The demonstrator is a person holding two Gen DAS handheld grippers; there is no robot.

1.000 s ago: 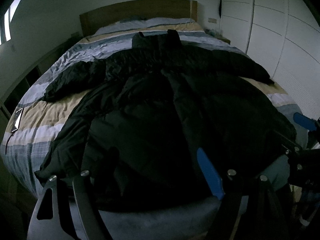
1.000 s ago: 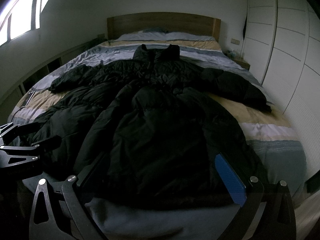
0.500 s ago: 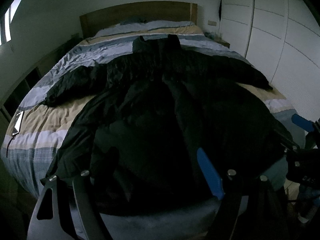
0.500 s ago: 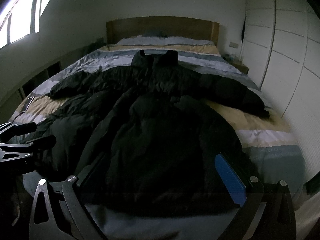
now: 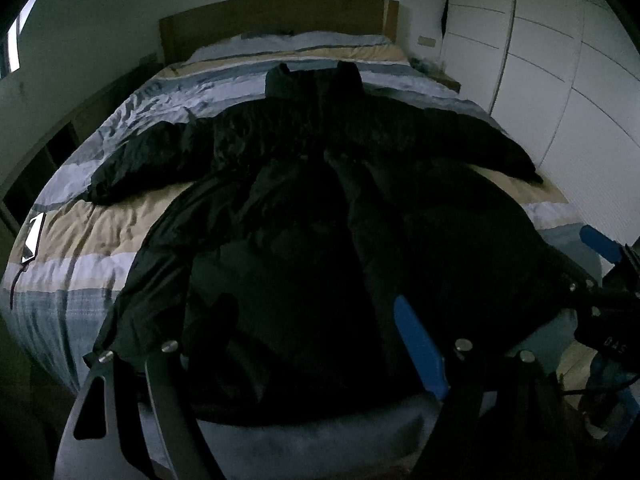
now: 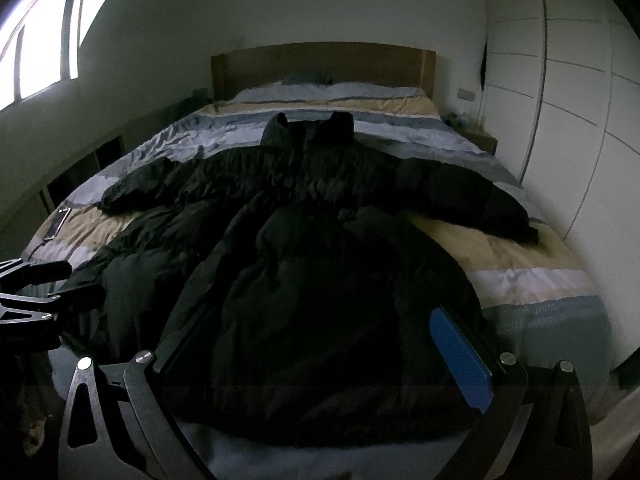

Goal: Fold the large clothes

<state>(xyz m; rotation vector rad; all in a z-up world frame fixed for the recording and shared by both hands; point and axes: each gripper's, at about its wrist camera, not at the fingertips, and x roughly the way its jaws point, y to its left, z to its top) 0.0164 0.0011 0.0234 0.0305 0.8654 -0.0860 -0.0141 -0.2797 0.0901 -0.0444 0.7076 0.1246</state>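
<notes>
A large black puffer coat (image 5: 320, 208) lies spread flat on the bed, collar toward the headboard, both sleeves stretched out sideways; it also shows in the right wrist view (image 6: 320, 260). My left gripper (image 5: 312, 320) is open and empty, held above the coat's hem at the foot of the bed. My right gripper (image 6: 316, 336) is open and empty, also over the hem. The right gripper shows at the right edge of the left wrist view (image 5: 600, 264); the left gripper shows at the left edge of the right wrist view (image 6: 36, 284).
The bed (image 5: 72, 240) has a striped blue, beige and white cover and a wooden headboard (image 6: 320, 64). A phone (image 5: 34, 236) lies near the bed's left edge. White wardrobe doors (image 6: 580, 120) stand on the right. A window (image 6: 36, 36) is on the left wall.
Both grippers have drawn back and risen a little from the coat's hem, so more of the bed shows. The coat has not moved. Both grippers stay open.
</notes>
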